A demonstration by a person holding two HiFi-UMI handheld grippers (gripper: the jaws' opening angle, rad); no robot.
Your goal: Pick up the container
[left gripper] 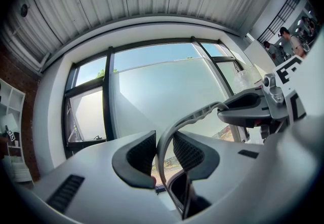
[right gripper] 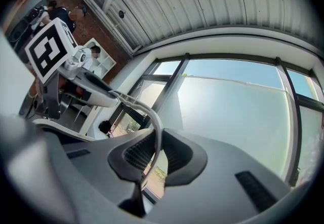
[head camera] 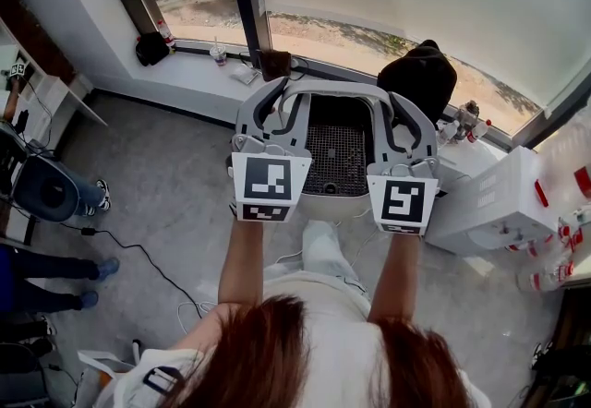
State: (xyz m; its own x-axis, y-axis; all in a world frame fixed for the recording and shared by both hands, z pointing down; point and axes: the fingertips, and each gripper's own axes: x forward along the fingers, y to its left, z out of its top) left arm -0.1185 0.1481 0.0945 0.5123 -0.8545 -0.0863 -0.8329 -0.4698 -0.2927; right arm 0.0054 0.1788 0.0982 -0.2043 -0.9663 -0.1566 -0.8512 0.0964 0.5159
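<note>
The pickup looks essentially done. The container (head camera: 337,205), a white bin with a dark mesh floor inside, hangs in front of the person at about waist height. It appears clear of the grey floor (head camera: 175,212) by the window, though the head view does not show its underside, so the clearance is a judgement rather than something plainly seen. Its curved grey handle (head camera: 337,89) arches between the two tools. The left gripper (head camera: 266,111) takes one end and the right gripper (head camera: 406,116) takes the other. In the left gripper view, the left gripper (left gripper: 163,154) has its ribbed jaws pinching the handle (left gripper: 195,115), one pad against each face of the band, and the other tool shows at the far end of the arch. In the right gripper view, the right gripper (right gripper: 153,153) has its jaws pinching a thinner stretch of the handle (right gripper: 154,119), again with a pad on each side. Both tools point roughly level and the load sits evenly between them. The task sentence asks for nothing more than the lift. What is left, if anything, is to keep the two grips firm and level so the bin does not swing or slip along the arch.
</note>
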